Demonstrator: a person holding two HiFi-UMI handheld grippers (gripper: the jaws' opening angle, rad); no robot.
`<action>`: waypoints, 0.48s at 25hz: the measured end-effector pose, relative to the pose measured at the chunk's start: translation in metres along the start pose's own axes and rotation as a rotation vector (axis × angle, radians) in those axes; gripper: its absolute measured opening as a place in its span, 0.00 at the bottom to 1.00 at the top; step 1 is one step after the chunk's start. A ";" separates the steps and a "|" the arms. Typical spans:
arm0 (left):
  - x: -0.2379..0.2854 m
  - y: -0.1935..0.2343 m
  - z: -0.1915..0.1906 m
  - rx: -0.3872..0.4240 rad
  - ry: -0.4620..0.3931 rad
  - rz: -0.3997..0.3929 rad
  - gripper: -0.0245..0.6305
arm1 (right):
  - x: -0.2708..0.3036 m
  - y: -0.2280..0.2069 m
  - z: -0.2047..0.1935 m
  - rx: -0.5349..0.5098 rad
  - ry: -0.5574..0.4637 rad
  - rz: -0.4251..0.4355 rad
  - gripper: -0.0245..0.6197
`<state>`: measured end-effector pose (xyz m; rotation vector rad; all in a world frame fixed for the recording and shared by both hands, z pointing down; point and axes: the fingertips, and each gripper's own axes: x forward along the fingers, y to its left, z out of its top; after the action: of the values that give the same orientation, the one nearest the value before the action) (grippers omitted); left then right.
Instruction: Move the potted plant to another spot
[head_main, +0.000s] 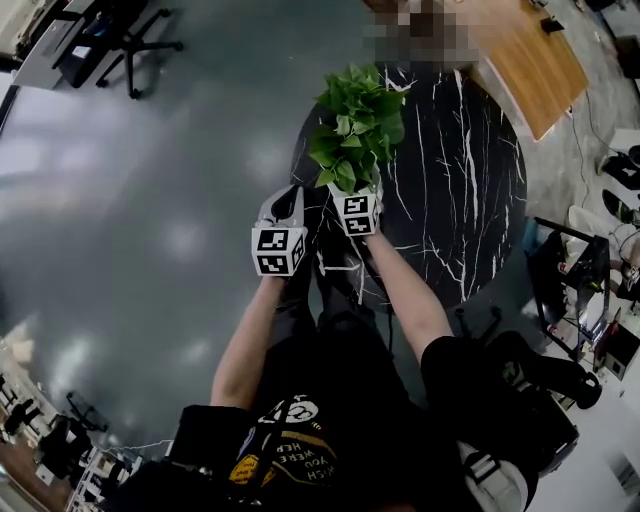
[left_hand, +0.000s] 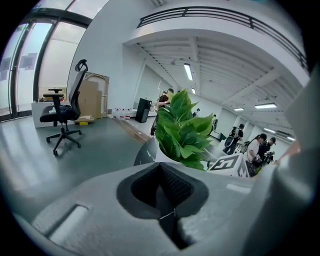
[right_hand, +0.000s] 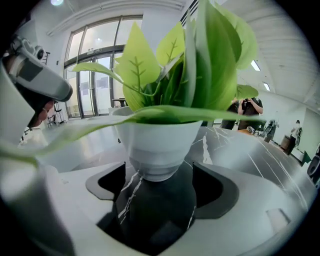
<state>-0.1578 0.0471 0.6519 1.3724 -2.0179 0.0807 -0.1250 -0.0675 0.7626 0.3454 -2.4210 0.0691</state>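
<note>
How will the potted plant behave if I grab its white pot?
The white pot looks smooth and rigid, so it is probably slippery to grip. Its leaves spread wider than the narrow base, so it may tip if pushed high. The leaves would likely flop and bend.

The bare left forearm (head_main: 243, 345) and bare right forearm (head_main: 408, 298) reach forward side by side. The left pale grey plastic tongs (left_hand: 162, 187), topped by a marker cube, tilt downward with jaws closed together. The right pale grey plastic tongs (right_hand: 159, 192) tilt downward close beside them, jaws wide apart, pads pressing nothing.
</note>
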 end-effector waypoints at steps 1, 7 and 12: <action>0.001 -0.004 -0.001 0.007 0.004 -0.008 0.04 | -0.004 -0.001 -0.003 0.004 0.007 -0.004 0.70; -0.011 -0.027 -0.008 -0.008 0.022 -0.022 0.04 | -0.059 0.016 -0.045 0.103 0.076 0.033 0.30; -0.041 -0.066 0.002 0.054 -0.020 -0.054 0.04 | -0.136 0.037 -0.035 0.268 -0.022 0.108 0.04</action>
<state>-0.0947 0.0495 0.6062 1.4663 -2.0067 0.0975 -0.0130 0.0039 0.7035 0.3366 -2.4535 0.4429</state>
